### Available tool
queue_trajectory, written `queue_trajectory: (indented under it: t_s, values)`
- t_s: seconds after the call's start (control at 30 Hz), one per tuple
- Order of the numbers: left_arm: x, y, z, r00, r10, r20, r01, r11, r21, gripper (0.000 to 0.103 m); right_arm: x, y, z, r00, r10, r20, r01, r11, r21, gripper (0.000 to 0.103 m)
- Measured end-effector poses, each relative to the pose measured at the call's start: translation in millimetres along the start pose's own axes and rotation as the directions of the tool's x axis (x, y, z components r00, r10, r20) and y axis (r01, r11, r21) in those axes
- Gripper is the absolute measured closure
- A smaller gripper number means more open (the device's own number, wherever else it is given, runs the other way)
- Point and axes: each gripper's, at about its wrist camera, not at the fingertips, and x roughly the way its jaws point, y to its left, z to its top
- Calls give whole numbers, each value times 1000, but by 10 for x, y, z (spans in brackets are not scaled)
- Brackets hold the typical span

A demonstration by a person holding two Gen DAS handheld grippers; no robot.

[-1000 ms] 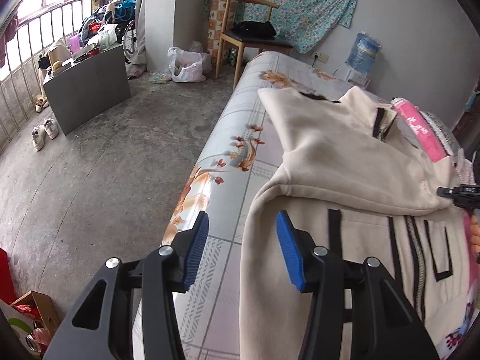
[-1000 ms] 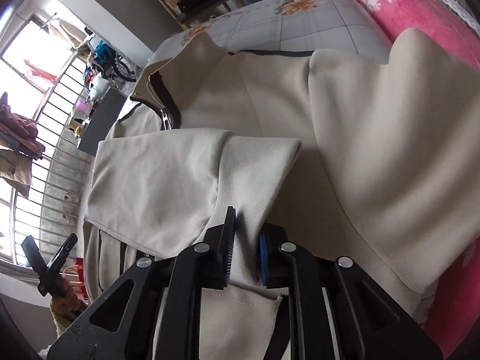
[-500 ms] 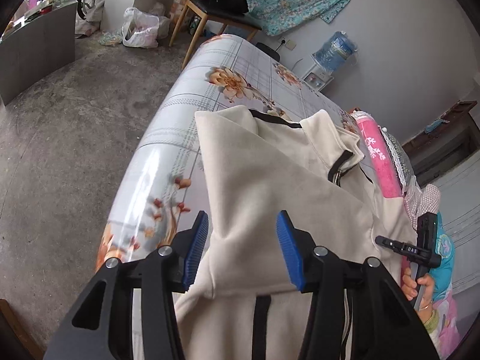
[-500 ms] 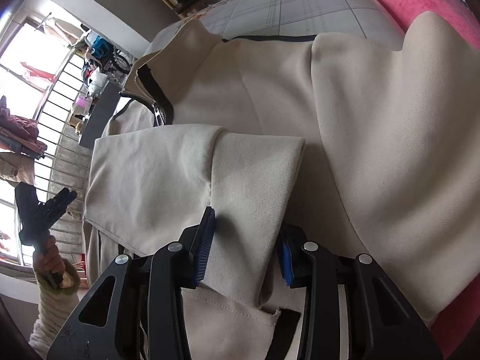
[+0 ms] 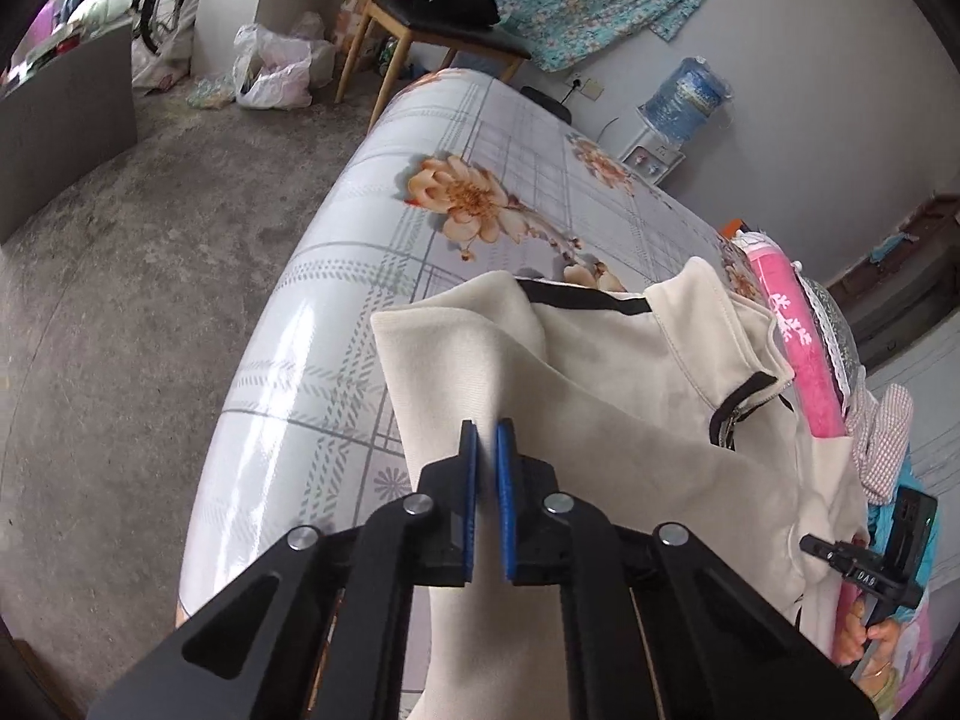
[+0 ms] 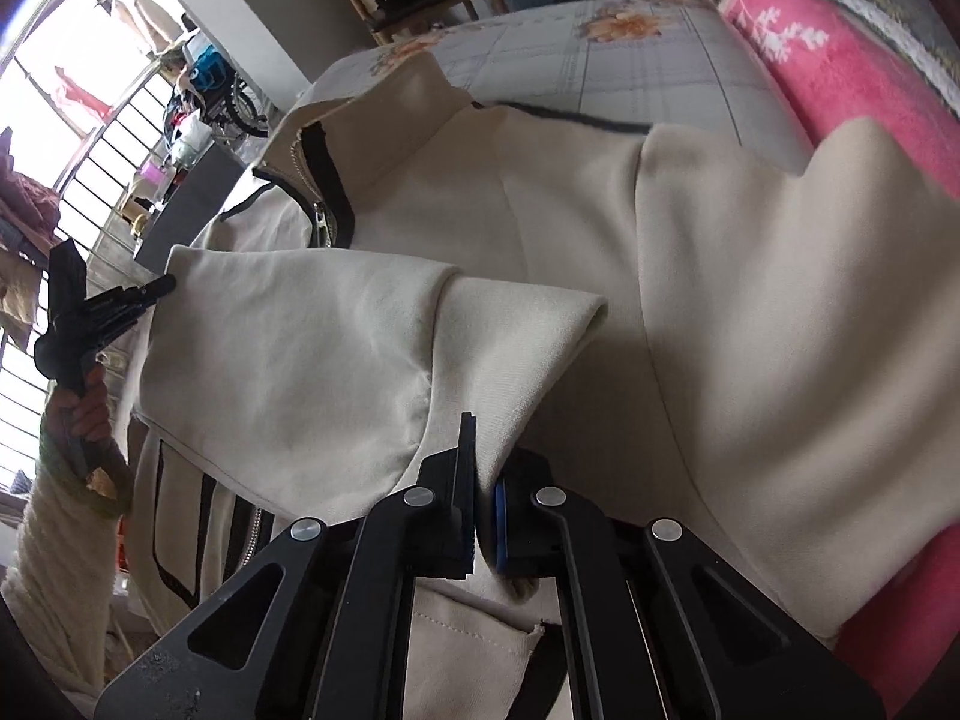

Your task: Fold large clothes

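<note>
Left wrist view puts your left hand-held gripper (image 5: 486,450) over the near left edge of the cream jacket (image 5: 600,420), which lies spread on the bed (image 5: 510,180) with its floral sheet. Its blue pads (image 5: 469,480) are clenched on a ridge of the jacket's cloth, pinched up between them. Your gripper points steeply down at the bed.

In the right wrist view, your right hand-held gripper (image 6: 483,462) sits at the near edge of the folded-over sleeve (image 6: 372,348), which lies across the jacket's body. Its jaws are closed tight on the sleeve's fabric, which disappears between the pads. It too angles steeply down. A pink blanket (image 6: 840,72) lies just beside the jacket's far side. Your left hand (image 6: 84,414), in a cream cuff, grips its tool's handle at the picture's left edge.
</note>
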Motion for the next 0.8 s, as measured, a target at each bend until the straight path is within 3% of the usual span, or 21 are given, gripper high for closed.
queue_trajectory:
  t_s: [0.13,0.2,0.27,0.43,0.57,0.67,0.8]
  values:
    - [-198,-84,8,998,-21,64,15,996,84,98,-233,139,59,990,-48,133,62,993,-102,100]
    - [-174,-28,24,998,-15,60,10,997,75,98,-130,97,77,988,-102,117,115,987,-112,100]
    - [-100,36,29,999,-11,44,8,998,55,98,24,21,105,992,-104,72,110,990,-86,100]
    - [58,67,7,1000,18,25,-19,999,46,94,163,25,131,993,-110,49,112,992,-56,100]
    - [-17,87,12,999,38,39,-38,999,20,83,201,-108,159,999,-47,12,46,999,24,100]
    - [-259,44,-38,996,16,88,-18,1000,26,82,142,-170,169,1000,4,15,-5,998,65,100]
    - [-480,-226,-303,998,-20,55,13,991,131,82,65,-208,130,998,58,15,-60,990,124,100]
